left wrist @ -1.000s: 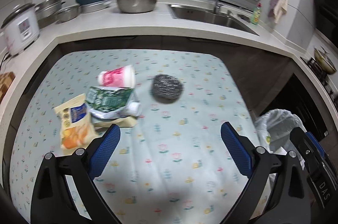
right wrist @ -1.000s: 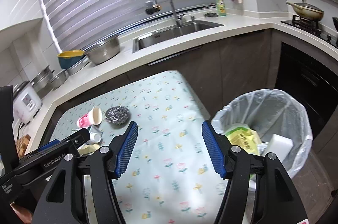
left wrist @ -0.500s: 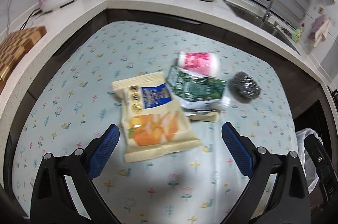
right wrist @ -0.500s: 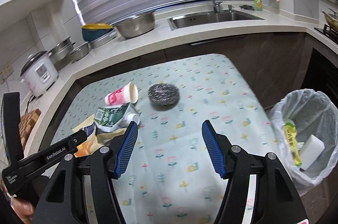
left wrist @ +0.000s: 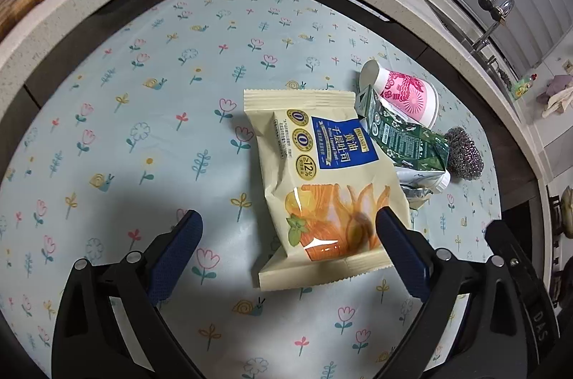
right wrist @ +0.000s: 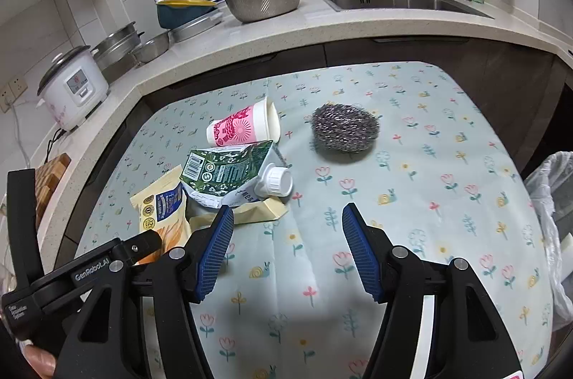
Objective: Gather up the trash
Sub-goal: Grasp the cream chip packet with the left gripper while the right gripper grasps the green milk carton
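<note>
Hovering over the flowered bench (left wrist: 143,128), the left gripper (left wrist: 286,228) holds its jaws apart above the near end of the toast bag (left wrist: 322,178). The right gripper (right wrist: 286,221) also stands apart and empty, near the crushed green carton (right wrist: 229,171), pink cup (right wrist: 243,125) and steel scourer (right wrist: 343,128).

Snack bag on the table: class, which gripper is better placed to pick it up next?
Left. The left gripper is open over the snack bag; the right gripper faces bare tablecloth.

Bright, sharp fisheye views with bowed, dark edges and soft shadows below.
</note>
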Demonstrator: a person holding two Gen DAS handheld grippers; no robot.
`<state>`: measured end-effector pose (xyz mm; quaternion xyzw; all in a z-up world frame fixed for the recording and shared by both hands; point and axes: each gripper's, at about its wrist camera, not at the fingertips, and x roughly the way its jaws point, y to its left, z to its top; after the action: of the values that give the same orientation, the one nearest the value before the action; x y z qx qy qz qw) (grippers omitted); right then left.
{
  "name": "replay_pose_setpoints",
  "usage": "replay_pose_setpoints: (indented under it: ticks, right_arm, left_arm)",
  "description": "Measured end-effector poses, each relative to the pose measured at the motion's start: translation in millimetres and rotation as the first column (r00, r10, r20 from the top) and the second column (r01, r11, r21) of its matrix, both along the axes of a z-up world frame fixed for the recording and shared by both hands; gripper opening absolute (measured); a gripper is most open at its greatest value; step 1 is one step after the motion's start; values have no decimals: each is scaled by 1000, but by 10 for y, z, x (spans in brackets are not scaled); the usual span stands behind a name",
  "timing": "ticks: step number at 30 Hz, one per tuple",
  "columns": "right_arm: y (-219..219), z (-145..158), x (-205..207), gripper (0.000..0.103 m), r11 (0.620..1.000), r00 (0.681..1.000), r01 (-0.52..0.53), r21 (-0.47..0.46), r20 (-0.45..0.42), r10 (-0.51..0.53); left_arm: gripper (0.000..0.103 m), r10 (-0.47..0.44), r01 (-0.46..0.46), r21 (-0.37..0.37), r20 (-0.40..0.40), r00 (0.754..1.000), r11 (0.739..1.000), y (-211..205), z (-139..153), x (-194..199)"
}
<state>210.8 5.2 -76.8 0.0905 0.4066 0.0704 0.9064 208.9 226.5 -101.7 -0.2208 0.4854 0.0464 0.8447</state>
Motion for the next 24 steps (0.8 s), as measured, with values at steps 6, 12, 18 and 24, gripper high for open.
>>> replay_pose_setpoints:
  ticks: [6,12,18,24]
  right_arm:
    - [145,-108,265,61,1000,1000,-12,-2,-19,12]
    - [189,-180,538,66,1000,1000,-7,-5,-29,7]
    - [226,-320,766,66,1000,998,-2,-3,-59,2]
    - [297,-496,872,63,1000,995,-17,4,-98,17]
  left_arm:
    - [86,-9,8,-67,-18,1000,998,36,-116,123]
    - [65,-56,54,-97,-17,998,994,-10,-142,210]
    - [33,-92,89,-102,-22,996,991,-73,-139,283]
    - [20,-80,80,-46,5,997,996,-43,-51,368]
